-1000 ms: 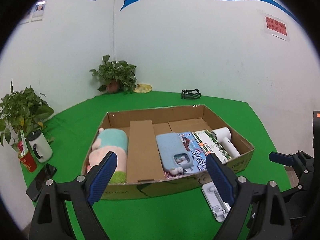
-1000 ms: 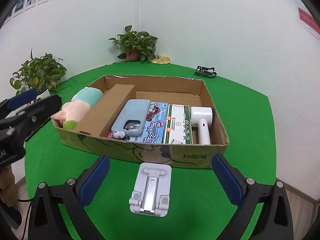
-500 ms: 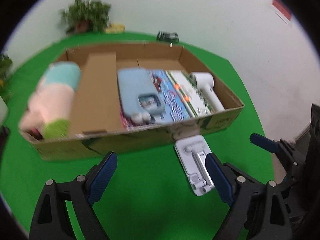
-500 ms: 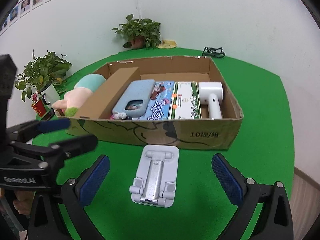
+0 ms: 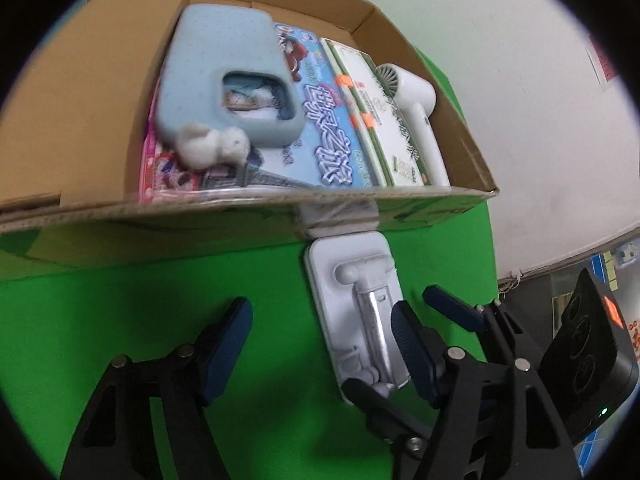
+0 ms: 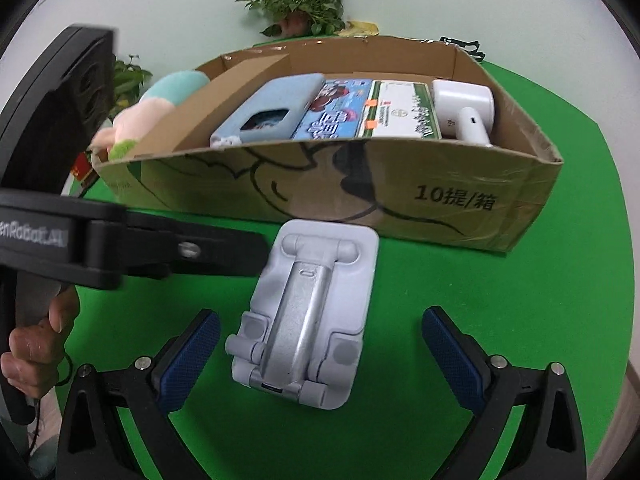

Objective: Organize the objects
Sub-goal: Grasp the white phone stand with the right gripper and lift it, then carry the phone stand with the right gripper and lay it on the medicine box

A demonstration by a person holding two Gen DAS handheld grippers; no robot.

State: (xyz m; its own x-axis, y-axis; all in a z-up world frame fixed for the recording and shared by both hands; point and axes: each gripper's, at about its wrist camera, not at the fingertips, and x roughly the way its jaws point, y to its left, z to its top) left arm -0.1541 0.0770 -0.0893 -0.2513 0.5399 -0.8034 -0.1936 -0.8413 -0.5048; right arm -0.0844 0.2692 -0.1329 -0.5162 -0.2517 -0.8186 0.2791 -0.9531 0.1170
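Flat on the green table (image 6: 560, 280), just in front of the near wall of the cardboard box (image 6: 400, 184) and close against it: a white folding phone stand (image 6: 304, 320).

Right gripper (image 6: 320, 316): fingers wide apart, just been closing, stand between them, pads clear of it on both sides.

Left gripper (image 5: 320, 308): fingers apart too, just been closing, no pad pressing on anything. Nearer part of the stand partly between them, one blue pad over the stand's edge; cannot tell whether touching. Held by a hand (image 6: 36, 344) at the left edge of the right wrist view.

Inside the box, a cardboard divider (image 6: 224, 96), sloping, running front to back.
- Left of the divider: a pastel plush toy (image 6: 160, 104), lying on its side.
- Right of the divider, side by side: a light blue phone case (image 5: 228, 76) with a small white plush charm (image 5: 212, 144) at its near end, lying on a pink packet (image 5: 160, 164) and overlapping a blue picture book (image 5: 320, 128); then a green-and-white carton (image 5: 380, 120); then a white handheld fan (image 5: 416, 112) against the right wall, handle towards the near wall.

Beyond the box, by the wall at the table's far edge: a potted plant (image 6: 296, 0).
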